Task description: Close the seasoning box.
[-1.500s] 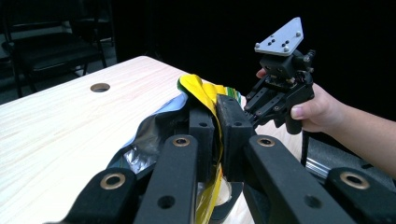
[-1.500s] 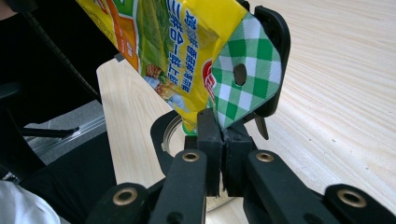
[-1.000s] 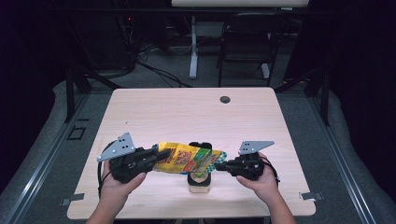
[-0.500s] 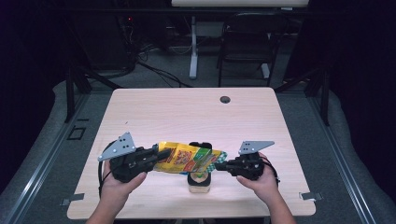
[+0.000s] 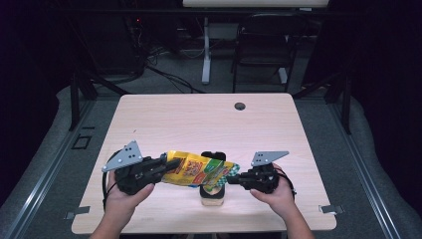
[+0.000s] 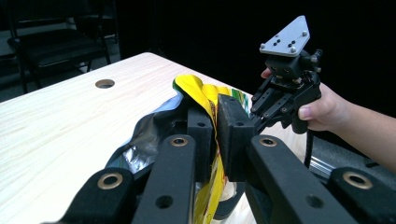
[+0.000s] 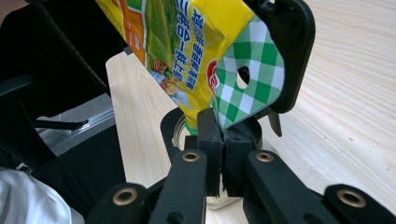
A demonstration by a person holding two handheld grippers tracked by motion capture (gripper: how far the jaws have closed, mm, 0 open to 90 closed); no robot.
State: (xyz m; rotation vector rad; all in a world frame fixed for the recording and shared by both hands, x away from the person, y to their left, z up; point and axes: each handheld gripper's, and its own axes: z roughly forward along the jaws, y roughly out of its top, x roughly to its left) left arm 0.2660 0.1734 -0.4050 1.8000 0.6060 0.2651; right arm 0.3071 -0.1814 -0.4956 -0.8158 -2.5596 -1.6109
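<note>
Left gripper [image 5: 163, 164] clamped on one end of snack bag [image 5: 196, 171] | right gripper [image 5: 234, 178] pinching its checked corner, likely to stretch it taut between both | bag held level over jar [image 5: 211, 195] near bench [image 5: 209, 119] front edge, perhaps for pouring | bag: yellow, crinkled, silver lining, green-white checked seal with hang hole

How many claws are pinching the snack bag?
2. The left claw pinches the bag at its left end, and the right claw pinches its green checked right end, holding it over a jar on the table.
</note>
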